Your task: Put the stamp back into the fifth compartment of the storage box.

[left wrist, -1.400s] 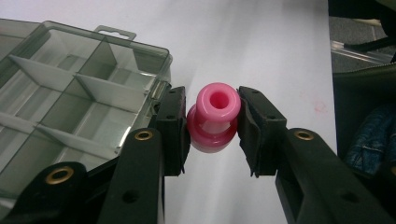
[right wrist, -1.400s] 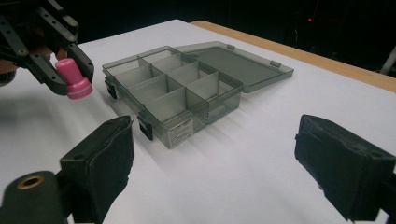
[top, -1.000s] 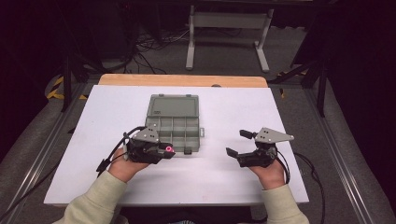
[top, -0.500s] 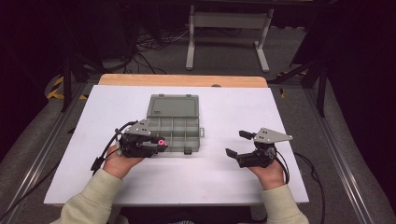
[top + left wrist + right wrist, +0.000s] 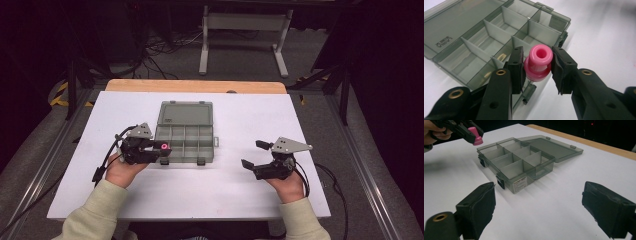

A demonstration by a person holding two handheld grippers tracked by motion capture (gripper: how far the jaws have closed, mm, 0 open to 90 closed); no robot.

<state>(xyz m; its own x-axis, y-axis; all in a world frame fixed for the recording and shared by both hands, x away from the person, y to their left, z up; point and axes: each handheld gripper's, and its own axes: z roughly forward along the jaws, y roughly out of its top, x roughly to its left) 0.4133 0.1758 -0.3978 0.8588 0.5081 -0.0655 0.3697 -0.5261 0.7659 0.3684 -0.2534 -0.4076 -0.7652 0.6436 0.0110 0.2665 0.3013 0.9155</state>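
Bead [image 5: 538, 62], pink, hard, light, looks slippery; we see left gripper [image 5: 537, 65] pinching its waist over box [image 5: 185, 132] near edge; right gripper [image 5: 253, 154] spread.

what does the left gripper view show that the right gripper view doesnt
Left gripper view alone: the hole through the top of the pink piece, with a pad pressed on each side, and the print on the lid.

Right gripper view alone: the right tool with jaws wide apart and nothing between them, the white label on the box's end wall, and the wooden table edge.

Both: the open grey box, its compartments with nothing visible inside, the white tabletop, and the left tool holding the pink piece.
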